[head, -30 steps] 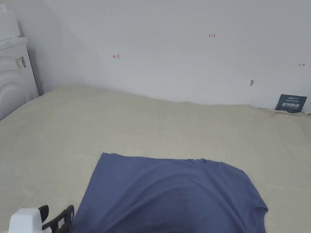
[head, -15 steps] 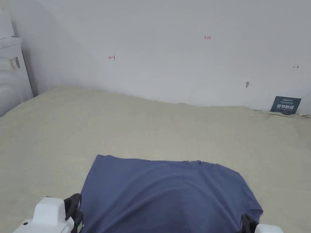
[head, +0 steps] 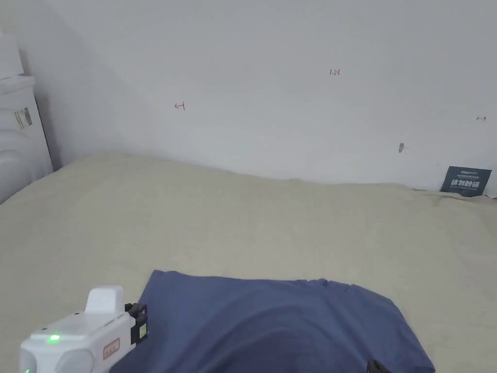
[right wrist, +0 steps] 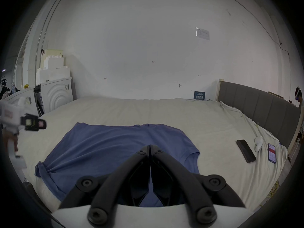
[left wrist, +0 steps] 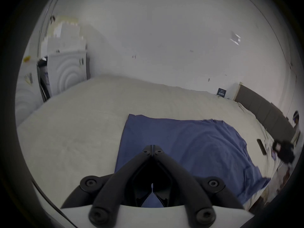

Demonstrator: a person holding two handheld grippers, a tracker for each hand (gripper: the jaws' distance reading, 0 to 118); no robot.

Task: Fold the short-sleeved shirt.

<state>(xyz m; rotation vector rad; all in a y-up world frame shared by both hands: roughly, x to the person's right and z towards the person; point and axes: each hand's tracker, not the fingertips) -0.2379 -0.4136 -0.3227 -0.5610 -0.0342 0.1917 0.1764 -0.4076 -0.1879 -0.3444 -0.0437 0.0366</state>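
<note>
A blue short-sleeved shirt (head: 272,325) lies spread flat on the beige bed sheet (head: 242,213), with a sleeve at its right corner (right wrist: 189,156). My left gripper (head: 140,318) hovers by the shirt's left edge, white body toward me. In the left gripper view its jaws (left wrist: 152,146) are closed tip to tip above the cloth with nothing between them. The right gripper (right wrist: 150,146) is likewise shut and empty over the shirt's near right part. In the right gripper view the left gripper (right wrist: 32,124) hangs in the air at the far left.
Two phones (right wrist: 246,151) and a white object lie on the sheet to the right of the shirt. A grey headboard (right wrist: 256,106) bounds the right side. White appliances (head: 19,141) stand at the left, with the wall behind. A person (right wrist: 299,98) is at the far right.
The left gripper has risen and moved forward beside the shirt's left edge. The right gripper, seen at the bottom right half a second ago, has sunk almost out of the head view.
</note>
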